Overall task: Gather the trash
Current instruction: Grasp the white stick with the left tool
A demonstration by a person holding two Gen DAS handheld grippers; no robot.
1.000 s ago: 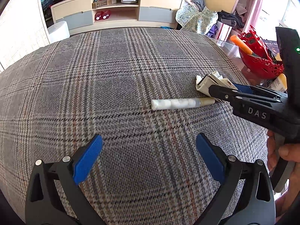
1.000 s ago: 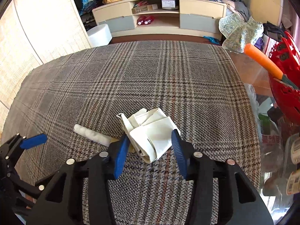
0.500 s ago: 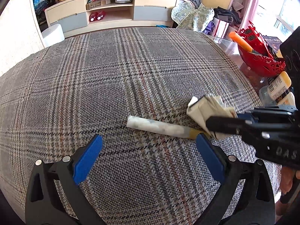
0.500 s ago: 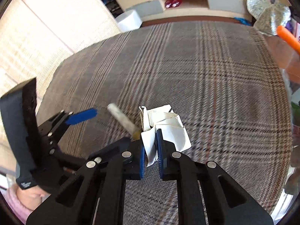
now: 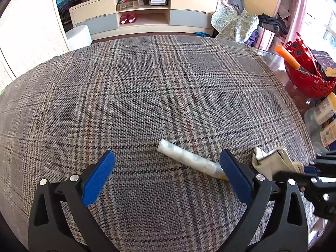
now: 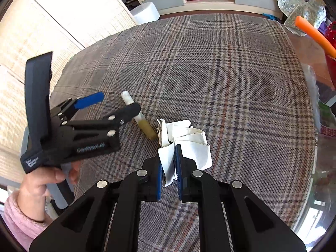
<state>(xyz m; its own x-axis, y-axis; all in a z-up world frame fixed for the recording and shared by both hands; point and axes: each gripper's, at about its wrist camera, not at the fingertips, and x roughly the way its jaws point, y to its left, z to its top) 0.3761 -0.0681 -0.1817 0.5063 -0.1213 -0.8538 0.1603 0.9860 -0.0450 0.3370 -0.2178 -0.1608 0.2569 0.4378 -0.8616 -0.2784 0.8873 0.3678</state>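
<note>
A crumpled white paper wrapper [image 6: 189, 140] lies on the plaid tablecloth [image 6: 210, 73]; my right gripper [image 6: 169, 157] is shut on its near edge. It also shows in the left wrist view [image 5: 271, 161], held by the right gripper [image 5: 302, 172]. A white rolled tube with a yellowish end [image 5: 189, 160] lies on the cloth beside the wrapper; in the right wrist view the tube [image 6: 137, 113] is partly hidden. My left gripper [image 5: 166, 168] is open, its right finger over the tube's yellowish end. The left gripper [image 6: 111, 103] also shows in the right wrist view.
A red basket [image 5: 306, 73] with an orange-handled tool [image 5: 287, 57] stands off the table's right edge, with bottles [image 5: 325, 111] nearer. A low cabinet [image 5: 147, 12] and white stool [image 5: 78, 35] stand beyond the far edge. A woven sofa [image 6: 42, 31] lies left.
My right gripper closed on the wrapper and now holds it. My left gripper moved right and closer, so the tube now lies between its fingers.
</note>
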